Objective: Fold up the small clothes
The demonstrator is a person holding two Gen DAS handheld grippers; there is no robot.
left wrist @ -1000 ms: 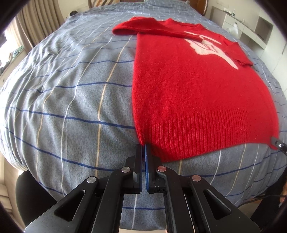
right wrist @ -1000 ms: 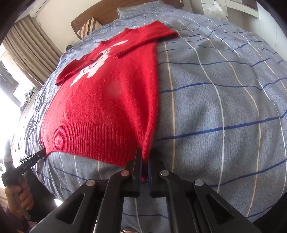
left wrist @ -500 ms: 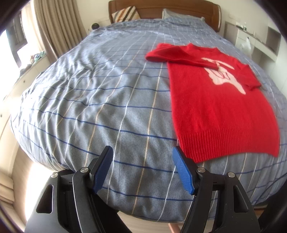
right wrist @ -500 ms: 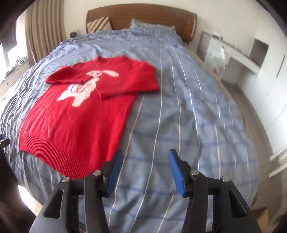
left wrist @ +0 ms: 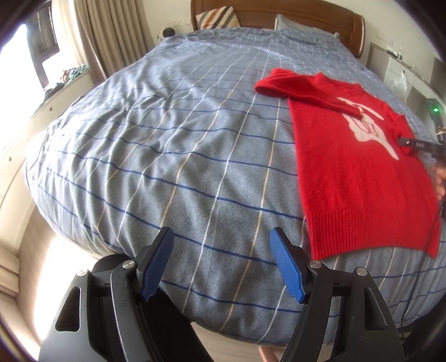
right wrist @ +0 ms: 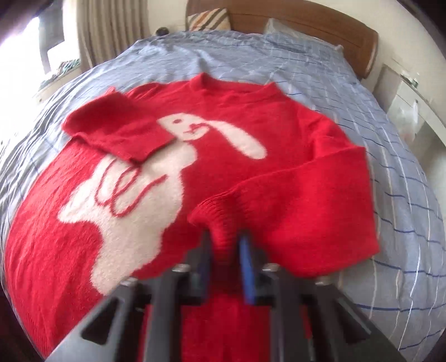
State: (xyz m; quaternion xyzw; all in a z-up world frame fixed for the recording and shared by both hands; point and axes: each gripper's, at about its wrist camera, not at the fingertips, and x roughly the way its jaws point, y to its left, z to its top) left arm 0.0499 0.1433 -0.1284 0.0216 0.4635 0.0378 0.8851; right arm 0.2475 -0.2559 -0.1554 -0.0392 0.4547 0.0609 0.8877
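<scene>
A red sweater (left wrist: 356, 172) with a white rabbit lies flat, front up, on the blue checked bed (left wrist: 167, 153), hem toward me. Its left sleeve (right wrist: 117, 131) is folded in across the chest. My left gripper (left wrist: 221, 231) hangs above the bed's near edge, left of the hem; its jaws are opening with nothing between them. My right gripper (right wrist: 225, 239) is shut on the ribbed cuff (right wrist: 220, 217) of the right sleeve, which bunches up between the pads. In the left wrist view the right gripper (left wrist: 402, 142) shows at the sweater's right side.
A wooden headboard (left wrist: 306, 16) and a striped pillow (left wrist: 217, 16) stand at the far end. Curtains and a window sill (left wrist: 67, 78) are on the left, white shelves (right wrist: 404, 92) on the right. Bare bedspread lies left of the sweater.
Both grippers let go of the sweater's hem corners. The left one drew back to the left and opened. The right one opened, swept up to the right sleeve and shut on its cuff.
</scene>
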